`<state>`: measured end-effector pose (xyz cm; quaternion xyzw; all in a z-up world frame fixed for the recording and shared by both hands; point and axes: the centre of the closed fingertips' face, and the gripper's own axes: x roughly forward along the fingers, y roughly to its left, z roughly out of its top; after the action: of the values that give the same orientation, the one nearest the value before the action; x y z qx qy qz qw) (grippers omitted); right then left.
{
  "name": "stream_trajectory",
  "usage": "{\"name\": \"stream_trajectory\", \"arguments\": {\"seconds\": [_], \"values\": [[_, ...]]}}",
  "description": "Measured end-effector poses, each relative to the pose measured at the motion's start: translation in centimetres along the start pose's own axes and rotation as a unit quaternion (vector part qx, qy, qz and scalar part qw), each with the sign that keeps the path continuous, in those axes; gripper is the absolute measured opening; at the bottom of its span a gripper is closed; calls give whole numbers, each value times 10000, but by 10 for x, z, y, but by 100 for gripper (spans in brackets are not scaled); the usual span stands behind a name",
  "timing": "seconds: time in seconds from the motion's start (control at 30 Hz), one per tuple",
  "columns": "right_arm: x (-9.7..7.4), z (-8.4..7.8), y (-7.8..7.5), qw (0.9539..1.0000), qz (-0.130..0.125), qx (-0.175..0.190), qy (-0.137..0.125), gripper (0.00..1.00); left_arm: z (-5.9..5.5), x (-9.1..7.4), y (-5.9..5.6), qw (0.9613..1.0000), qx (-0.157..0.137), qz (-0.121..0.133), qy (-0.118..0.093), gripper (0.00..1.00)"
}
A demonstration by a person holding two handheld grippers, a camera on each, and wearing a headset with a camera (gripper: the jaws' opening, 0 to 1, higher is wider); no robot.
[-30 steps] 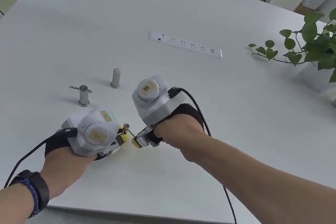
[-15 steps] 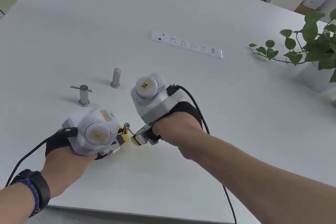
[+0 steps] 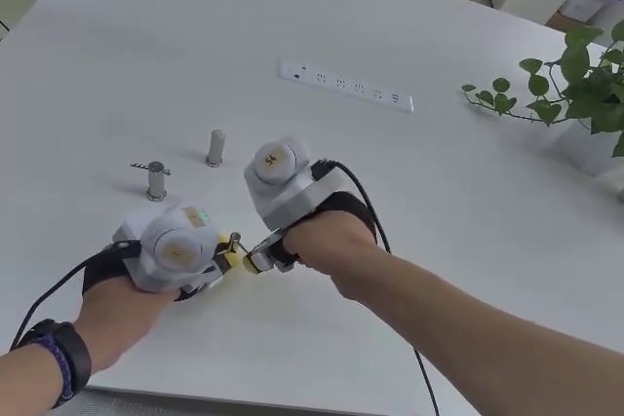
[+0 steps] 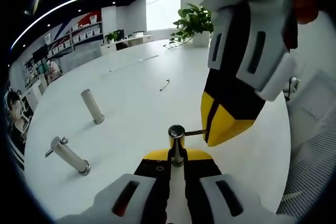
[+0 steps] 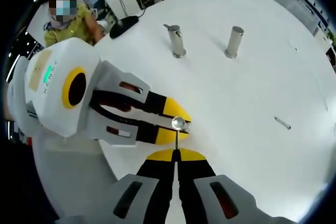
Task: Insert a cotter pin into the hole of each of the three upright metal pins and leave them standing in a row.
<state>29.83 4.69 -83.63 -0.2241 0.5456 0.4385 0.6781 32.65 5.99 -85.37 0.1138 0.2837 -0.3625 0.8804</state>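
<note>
White table [image 3: 468,172], power strip [image 3: 345,84] at far side. Near front edge, L gripper [image 4: 176,157] clamped on upright metal pin [image 4: 176,142]; R gripper [image 5: 176,153] pinched tight on cotter pin [image 4: 195,132], tip at pin's hole. Behind, upright: 2nd pin [image 3: 156,180] w/ cotter fitted, 3rd pin [image 3: 215,147] bare. Spare cotter pin [image 4: 165,84] flat, further off.

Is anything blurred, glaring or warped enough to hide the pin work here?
Head view: evenly lit, sharp, soft shadows beside the two standing pins. Left gripper view: fisheye bends the table; the held pin is sharp. Right gripper view: same bend, glint on that pin's top.
</note>
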Motion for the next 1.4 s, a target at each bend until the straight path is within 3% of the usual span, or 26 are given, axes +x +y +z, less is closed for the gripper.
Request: {"name": "stream_trajectory", "arguments": {"seconds": [0.23,1.1,1.4], "values": [[0,5,1,9999,35,-59,-158,2,0,0,0,9999,-92,-48,-57,6],[-3,12,3,9996,-95,65,-265,3,1,0,-4,9998,-149,-76,-104,6],[-2,16,3,9990,-79,-239,-357,5,1,1,-5,9999,-120,-73,-93,6]]}}
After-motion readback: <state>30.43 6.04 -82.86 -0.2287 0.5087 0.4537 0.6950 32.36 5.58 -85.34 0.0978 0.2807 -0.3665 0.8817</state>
